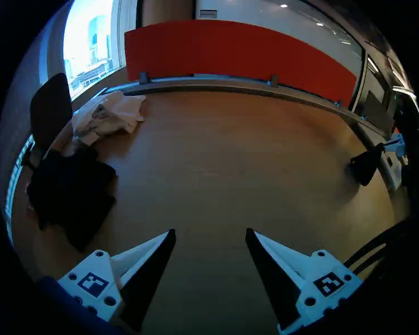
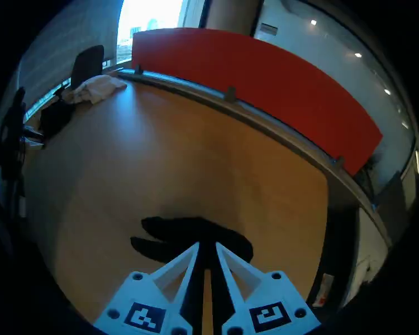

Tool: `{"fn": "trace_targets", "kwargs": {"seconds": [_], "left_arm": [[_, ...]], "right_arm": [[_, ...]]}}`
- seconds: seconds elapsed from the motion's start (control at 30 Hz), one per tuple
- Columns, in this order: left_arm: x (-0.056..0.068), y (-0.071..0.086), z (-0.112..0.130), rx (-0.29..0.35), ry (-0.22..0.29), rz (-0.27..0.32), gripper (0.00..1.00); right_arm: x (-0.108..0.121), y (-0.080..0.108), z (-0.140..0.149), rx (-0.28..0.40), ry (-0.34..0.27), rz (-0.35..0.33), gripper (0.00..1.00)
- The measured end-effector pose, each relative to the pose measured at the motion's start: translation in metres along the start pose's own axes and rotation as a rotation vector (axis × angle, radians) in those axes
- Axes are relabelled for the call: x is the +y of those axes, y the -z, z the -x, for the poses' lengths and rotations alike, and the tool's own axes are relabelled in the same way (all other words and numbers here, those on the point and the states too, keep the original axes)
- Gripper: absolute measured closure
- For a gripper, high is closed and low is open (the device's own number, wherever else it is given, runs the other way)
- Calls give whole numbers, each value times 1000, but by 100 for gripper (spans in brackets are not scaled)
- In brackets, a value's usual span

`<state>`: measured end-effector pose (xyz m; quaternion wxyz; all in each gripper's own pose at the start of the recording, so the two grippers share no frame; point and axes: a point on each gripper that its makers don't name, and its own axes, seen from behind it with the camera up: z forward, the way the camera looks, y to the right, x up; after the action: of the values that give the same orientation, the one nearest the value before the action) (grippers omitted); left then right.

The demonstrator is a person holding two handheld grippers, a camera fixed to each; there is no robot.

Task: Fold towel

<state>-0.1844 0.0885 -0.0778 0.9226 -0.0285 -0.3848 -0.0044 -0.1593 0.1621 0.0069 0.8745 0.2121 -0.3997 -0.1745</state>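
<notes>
A crumpled pile of white towels [image 1: 106, 114] lies at the far left corner of the wooden table [image 1: 226, 167], seen farther off as white towels [image 2: 98, 86] in the right gripper view. A black cloth [image 1: 70, 192] is heaped at the left edge, closer than the pile. My left gripper [image 1: 210, 231] hovers over bare wood, open, with nothing between its fingers. My right gripper [image 2: 207, 244] is shut on the edge of a small black cloth [image 2: 193, 234] lying flat just ahead of its tips. From the left gripper view that small black cloth [image 1: 366, 164] sits at the table's right edge.
A red partition [image 1: 237, 50] with a metal rail runs along the table's far side. A dark office chair [image 1: 50, 109] stands beyond the left corner, by a bright window [image 1: 89, 44]. The table edge [image 2: 332, 190] drops off to the right in the right gripper view.
</notes>
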Motion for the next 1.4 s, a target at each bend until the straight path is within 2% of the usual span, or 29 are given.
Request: {"fn": "trace_targets", "kwargs": {"seconds": [0.67,0.9,1.4], "left_arm": [[0,5,3,0,-13,1,7],[0,7,6,-2,-15,-2,7],[-5,11,11,-1,-17,-14,7]], "right_arm": [[-2,7,121,-164,-107,53,95],[-2,5,151,-212,-151,75,95],[-4,-10,193,-307,-212,124,95]]}}
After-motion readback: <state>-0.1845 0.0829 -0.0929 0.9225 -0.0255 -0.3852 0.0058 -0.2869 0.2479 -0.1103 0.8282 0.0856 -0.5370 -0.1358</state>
